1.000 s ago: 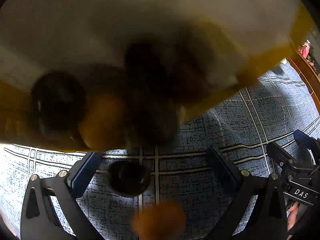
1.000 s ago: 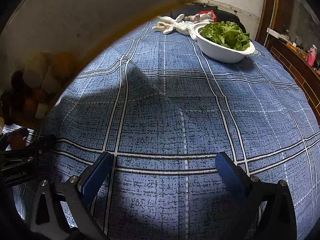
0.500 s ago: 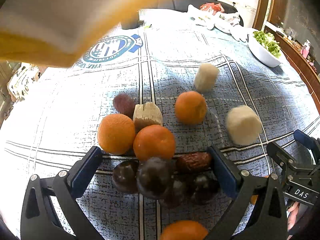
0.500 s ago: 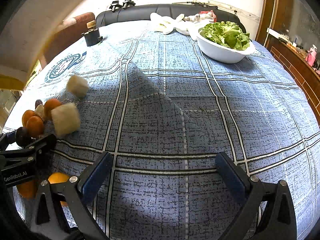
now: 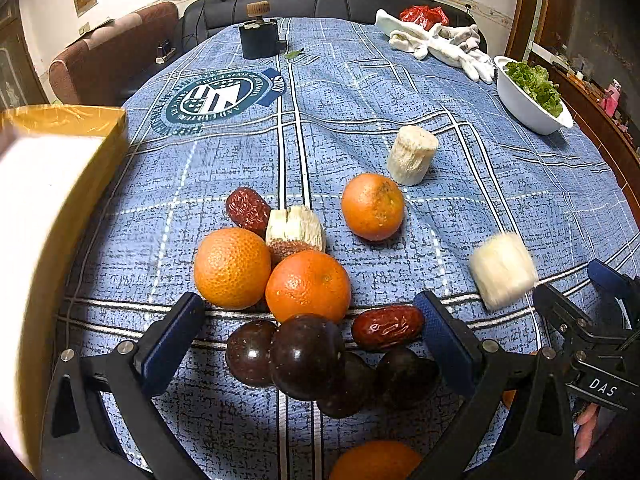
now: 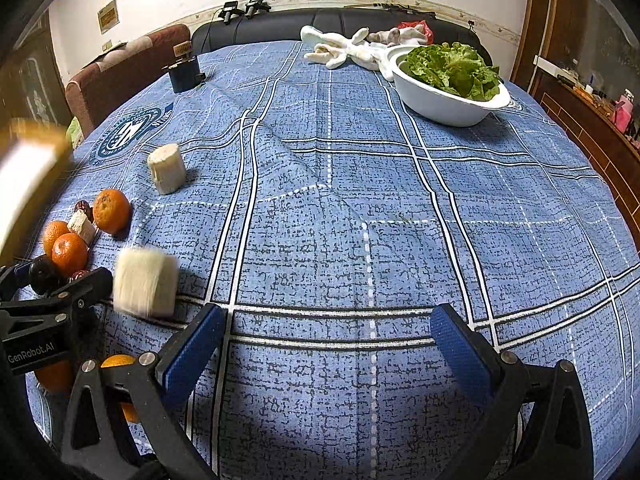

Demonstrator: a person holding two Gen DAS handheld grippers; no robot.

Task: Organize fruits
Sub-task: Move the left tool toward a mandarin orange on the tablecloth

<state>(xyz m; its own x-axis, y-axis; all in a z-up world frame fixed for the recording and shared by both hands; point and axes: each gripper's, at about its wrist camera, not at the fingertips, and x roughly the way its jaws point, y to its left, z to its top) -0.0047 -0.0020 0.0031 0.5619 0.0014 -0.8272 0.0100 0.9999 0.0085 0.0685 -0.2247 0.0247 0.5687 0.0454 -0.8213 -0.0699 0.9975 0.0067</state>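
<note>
Loose fruit lies on the blue tablecloth (image 5: 360, 92). In the left wrist view I see oranges (image 5: 232, 268) (image 5: 308, 286) (image 5: 373, 206), dark plums (image 5: 306, 356), red dates (image 5: 387, 327) (image 5: 248, 208) and pale sugarcane pieces (image 5: 412, 155) (image 5: 295, 229). One pale piece (image 5: 503, 271) is blurred, still rolling; it also shows in the right wrist view (image 6: 145, 282). My left gripper (image 5: 310, 344) is open, its jaws either side of the plums. My right gripper (image 6: 328, 344) is open and empty over bare cloth.
A yellow and white box (image 5: 48, 216) is at the left edge, blurred. A white bowl of lettuce (image 6: 448, 80) stands at the far right. White gloves (image 6: 344, 50) and a small dark box (image 6: 184, 74) lie at the far end.
The yellow box that covered the view and dropped the fruit has swung away to the left. The fruit has settled on the cloth; one pale piece still rolls right.
</note>
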